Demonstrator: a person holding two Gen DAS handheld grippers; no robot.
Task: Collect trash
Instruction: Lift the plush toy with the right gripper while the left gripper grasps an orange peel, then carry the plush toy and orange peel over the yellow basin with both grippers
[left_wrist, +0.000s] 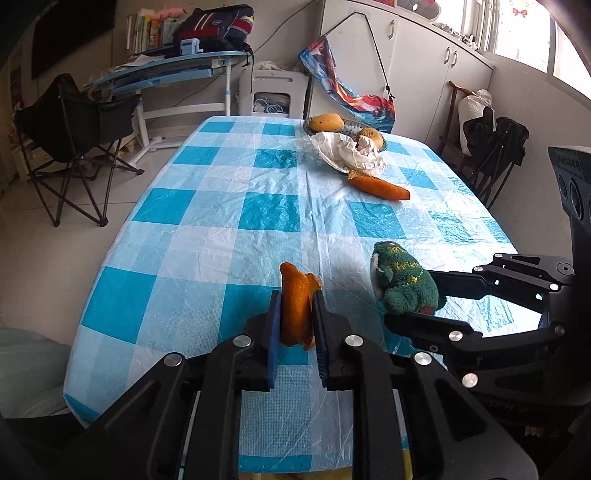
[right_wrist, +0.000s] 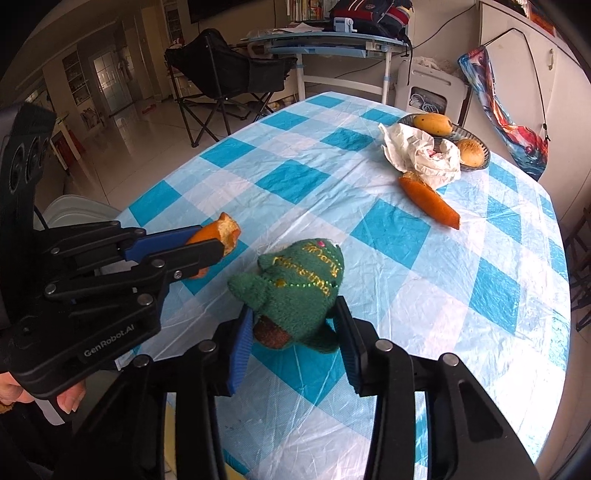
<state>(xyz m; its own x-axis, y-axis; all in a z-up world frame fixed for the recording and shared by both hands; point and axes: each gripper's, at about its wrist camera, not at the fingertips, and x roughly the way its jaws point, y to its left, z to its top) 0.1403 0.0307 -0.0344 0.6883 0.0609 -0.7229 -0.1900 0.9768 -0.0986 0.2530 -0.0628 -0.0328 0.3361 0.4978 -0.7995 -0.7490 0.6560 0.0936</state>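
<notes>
orange peel clamped in my left gripper, over the table's near edge | green plush pinched in my right gripper, at 3 o'clock of it | checked tablecloth bare toward 11 | second peel at 1, beside crumpled paper

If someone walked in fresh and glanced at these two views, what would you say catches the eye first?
Probably the two grippers side by side over the blue checked tablecloth: the left gripper clamps a torn orange bread piece, the right gripper a green plush toy. Farther back lie another bread piece, crumpled white paper and a fruit basket.
</notes>
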